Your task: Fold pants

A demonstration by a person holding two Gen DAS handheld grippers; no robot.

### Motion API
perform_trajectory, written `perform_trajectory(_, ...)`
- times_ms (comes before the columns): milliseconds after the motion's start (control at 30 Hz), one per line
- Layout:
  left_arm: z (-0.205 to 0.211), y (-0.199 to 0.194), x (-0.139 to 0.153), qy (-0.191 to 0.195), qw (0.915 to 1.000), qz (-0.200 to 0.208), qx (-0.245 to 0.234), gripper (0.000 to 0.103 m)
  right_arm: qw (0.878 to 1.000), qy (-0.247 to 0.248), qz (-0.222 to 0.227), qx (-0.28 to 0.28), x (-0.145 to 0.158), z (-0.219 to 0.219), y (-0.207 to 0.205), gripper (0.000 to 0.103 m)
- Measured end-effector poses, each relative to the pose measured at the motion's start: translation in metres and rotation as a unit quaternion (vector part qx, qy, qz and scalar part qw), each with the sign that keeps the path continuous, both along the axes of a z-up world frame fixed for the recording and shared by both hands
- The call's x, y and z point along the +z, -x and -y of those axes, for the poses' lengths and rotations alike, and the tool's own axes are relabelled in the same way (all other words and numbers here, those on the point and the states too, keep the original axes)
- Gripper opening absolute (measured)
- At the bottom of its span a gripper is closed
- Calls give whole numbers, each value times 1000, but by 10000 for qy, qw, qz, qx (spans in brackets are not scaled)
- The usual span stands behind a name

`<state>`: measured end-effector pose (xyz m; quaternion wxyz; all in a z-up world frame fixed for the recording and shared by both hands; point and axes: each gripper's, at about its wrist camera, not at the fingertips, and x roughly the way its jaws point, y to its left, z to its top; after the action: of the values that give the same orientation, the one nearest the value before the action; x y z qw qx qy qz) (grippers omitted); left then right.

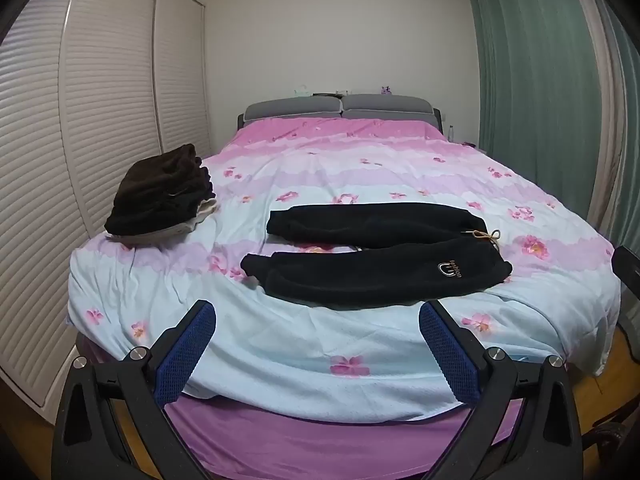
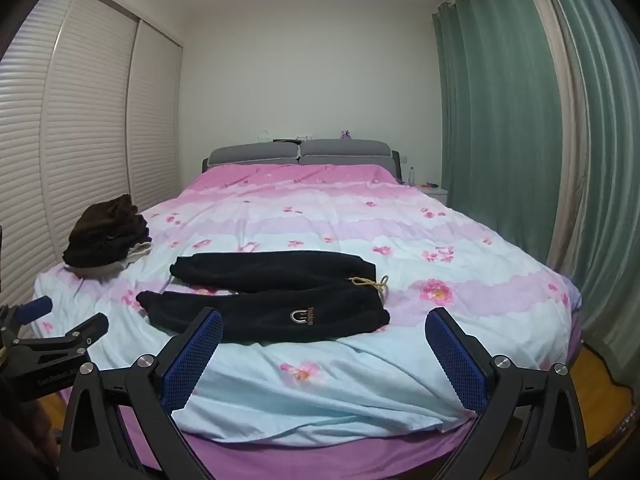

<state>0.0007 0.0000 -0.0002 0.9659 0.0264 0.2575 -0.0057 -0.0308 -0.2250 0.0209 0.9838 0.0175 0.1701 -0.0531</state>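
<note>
At far left, a stack of folded dark brown and black garments (image 1: pixel 160 196) rests near the edge of the bed's floral pink-and-blue quilt (image 1: pixel 360 344). The left tool (image 1: pixel 316 312) hovers with jaws spread wide, holding nothing. The black fleece pants (image 1: pixel 376 258) lie flat mid-bed, legs splayed leftward, waistband and tan drawstring (image 1: pixel 486 236) at right. The right tool (image 2: pixel 324 320) is likewise spread and empty. Risk: the loose quilt may pinch together with the fleece; the splayed legs may fold unevenly.

Black pants (image 1: pixel 376 256) (image 2: pixel 264 292) lie flat and unfolded across frame centre, legs spread leftward, waistband with tan drawstring at right, small logo showing.
</note>
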Motion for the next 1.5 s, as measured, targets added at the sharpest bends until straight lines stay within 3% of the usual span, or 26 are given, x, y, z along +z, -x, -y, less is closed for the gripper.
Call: perform_trajectory(1500, 4, 9, 12, -28, 9994, 336, 5, 103, 9999, -4, -118, -11, -6, 0, -3, 102)
